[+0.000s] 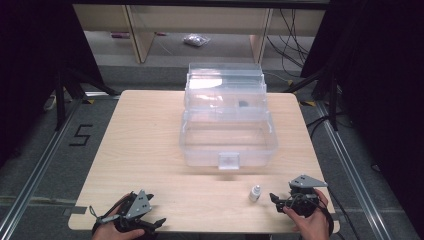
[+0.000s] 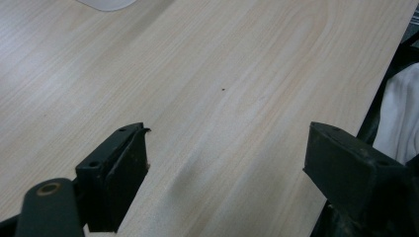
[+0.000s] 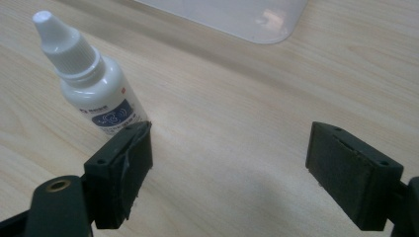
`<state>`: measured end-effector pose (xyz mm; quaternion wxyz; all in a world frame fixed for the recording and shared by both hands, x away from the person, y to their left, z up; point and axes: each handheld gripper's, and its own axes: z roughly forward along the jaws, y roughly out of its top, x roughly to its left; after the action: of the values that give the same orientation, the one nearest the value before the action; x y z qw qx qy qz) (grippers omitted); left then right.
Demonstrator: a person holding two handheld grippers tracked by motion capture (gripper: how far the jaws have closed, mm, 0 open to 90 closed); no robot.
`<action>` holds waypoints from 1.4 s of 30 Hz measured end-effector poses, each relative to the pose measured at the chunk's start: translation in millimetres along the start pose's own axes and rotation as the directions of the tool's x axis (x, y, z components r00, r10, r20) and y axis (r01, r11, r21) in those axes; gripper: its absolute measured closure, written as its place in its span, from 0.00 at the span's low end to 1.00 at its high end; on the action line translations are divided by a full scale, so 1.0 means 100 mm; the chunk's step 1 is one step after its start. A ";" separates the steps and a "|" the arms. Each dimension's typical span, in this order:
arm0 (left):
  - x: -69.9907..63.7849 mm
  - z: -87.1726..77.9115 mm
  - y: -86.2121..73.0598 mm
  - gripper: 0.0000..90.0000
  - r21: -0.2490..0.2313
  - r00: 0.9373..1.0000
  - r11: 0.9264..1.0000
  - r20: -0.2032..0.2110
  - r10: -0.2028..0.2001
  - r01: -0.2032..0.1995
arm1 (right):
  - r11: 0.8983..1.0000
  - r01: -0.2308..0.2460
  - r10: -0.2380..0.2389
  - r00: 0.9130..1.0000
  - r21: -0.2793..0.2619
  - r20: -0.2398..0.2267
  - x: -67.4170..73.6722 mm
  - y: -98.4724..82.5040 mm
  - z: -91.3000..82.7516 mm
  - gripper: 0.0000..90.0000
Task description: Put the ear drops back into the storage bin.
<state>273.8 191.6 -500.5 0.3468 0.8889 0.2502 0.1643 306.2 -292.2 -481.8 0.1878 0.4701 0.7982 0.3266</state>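
Note:
A small white dropper bottle [image 1: 255, 192] with a white cap stands upright on the wooden table [image 1: 150, 145], in front of the clear plastic box [image 1: 227, 120]. My right gripper [image 1: 276, 199] rests just right of it, open, jaws pointing left toward the bottle. In the right gripper view the bottle [image 3: 94, 84] stands just beyond the left jaw, outside the gap, and my right gripper [image 3: 230, 148] holds nothing. My left gripper [image 1: 159, 222] lies at the table's front left edge, open and empty. In its own view my left gripper [image 2: 227, 148] shows bare wood between the jaws.
The clear box has tiered trays spread open, with a small dark item [image 1: 243, 104] in an upper tray and a latch [image 1: 228, 161] on its front. The table's front edge runs close under both hands. Shelves and cables stand beyond the table.

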 end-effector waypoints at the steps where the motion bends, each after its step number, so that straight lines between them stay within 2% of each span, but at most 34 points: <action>1: 0.00 0.00 0.00 0.18 0.000 1.000 1.000 0.000 0.000 0.000 | 1.000 0.000 0.000 1.000 0.000 0.000 0.00 0.00 0.00 0.21; 5: 0.00 0.00 0.00 0.18 0.000 1.000 1.000 0.001 0.001 -0.001 | 1.000 -0.006 0.006 1.000 -0.001 0.004 0.00 0.01 -0.02 0.21; 7: 0.00 0.01 0.00 0.18 -0.002 1.000 1.000 0.004 -0.002 0.002 | 1.000 -0.002 0.002 1.000 -0.006 -0.013 0.01 0.01 -0.01 0.22; 8: 0.00 0.01 0.00 0.18 0.000 1.000 1.000 -0.004 -0.002 0.002 | 0.999 -0.032 0.032 0.999 0.013 -0.022 0.04 0.02 -0.02 0.22; 10: 0.00 0.01 0.00 0.18 0.000 1.000 1.000 -0.002 -0.004 0.004 | 1.000 0.009 -0.009 0.999 -0.002 -0.035 0.03 0.02 0.00 0.23; 14: 0.00 0.01 0.00 0.18 0.002 1.000 1.000 0.001 -0.002 0.002 | 1.000 0.023 -0.023 0.999 0.011 -0.040 0.02 0.03 -0.01 0.24; 15: 0.00 0.01 0.00 0.18 0.001 1.000 1.000 0.000 -0.002 0.002 | 1.000 0.015 -0.015 0.999 0.012 -0.038 0.03 0.04 -0.02 0.24; 16: 0.00 0.01 0.00 0.18 0.002 1.000 1.000 -0.003 0.001 0.000 | 0.999 0.040 -0.040 0.998 0.005 -0.048 0.02 0.04 -0.01 0.25; 20: 0.00 0.01 0.00 0.18 0.001 1.000 1.000 -0.005 -0.001 0.001 | 0.999 0.033 -0.032 0.998 0.028 -0.045 0.06 0.04 -0.02 0.25; 22: 0.00 0.01 0.00 0.18 0.003 1.000 1.000 -0.004 0.000 0.000 | 0.999 0.004 -0.003 0.999 0.032 -0.037 0.11 0.04 -0.02 0.25; 23: 0.00 0.01 0.00 0.18 0.003 1.000 1.000 -0.004 0.000 0.000 | 0.999 0.038 -0.036 0.998 0.034 -0.051 0.09 0.06 -0.03 0.26; 24: 0.00 0.01 0.00 0.18 0.002 1.000 1.000 -0.004 0.000 0.000 | 0.999 0.018 -0.015 0.999 0.050 -0.049 0.11 0.07 -0.05 0.26; 25: 0.00 0.01 0.00 0.18 0.002 1.000 1.000 -0.004 0.000 0.000 | 0.999 0.018 -0.015 0.999 0.050 -0.049 0.11 0.07 -0.05 0.26; 27: 0.00 0.01 0.00 0.18 0.002 1.000 1.000 0.000 -0.001 0.001 | 0.998 0.032 -0.030 0.998 0.048 -0.051 0.12 0.07 -0.05 0.26; 28: 0.00 0.01 0.00 0.18 0.002 1.000 1.000 0.001 -0.003 0.003 | 0.998 0.056 -0.053 0.997 0.043 -0.056 0.11 0.08 -0.05 0.26; 33: 0.00 0.01 0.00 0.18 0.002 1.000 1.000 0.001 -0.003 0.003 | 0.997 0.046 -0.042 0.997 0.063 -0.058 0.15 0.10 -0.08 0.26; 38: 0.00 0.01 0.00 0.18 0.001 1.000 1.000 0.000 -0.003 0.003 | 0.994 0.090 -0.086 0.994 0.060 -0.073 0.18 0.12 -0.10 0.27; 41: 0.00 0.01 0.00 0.18 0.003 1.000 1.000 0.000 -0.002 0.002 | 0.995 0.072 -0.067 0.995 0.068 -0.078 0.21 0.12 -0.11 0.27; 42: 0.00 0.01 0.00 0.18 0.003 1.000 1.000 0.000 -0.001 0.001 | 0.993 0.092 -0.086 0.993 0.071 -0.081 0.20 0.13 -0.11 0.27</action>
<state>274.0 191.4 -501.3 0.3457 0.8892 0.2510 0.1637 297.7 -273.8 -464.4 0.1532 0.4276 0.8367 0.3061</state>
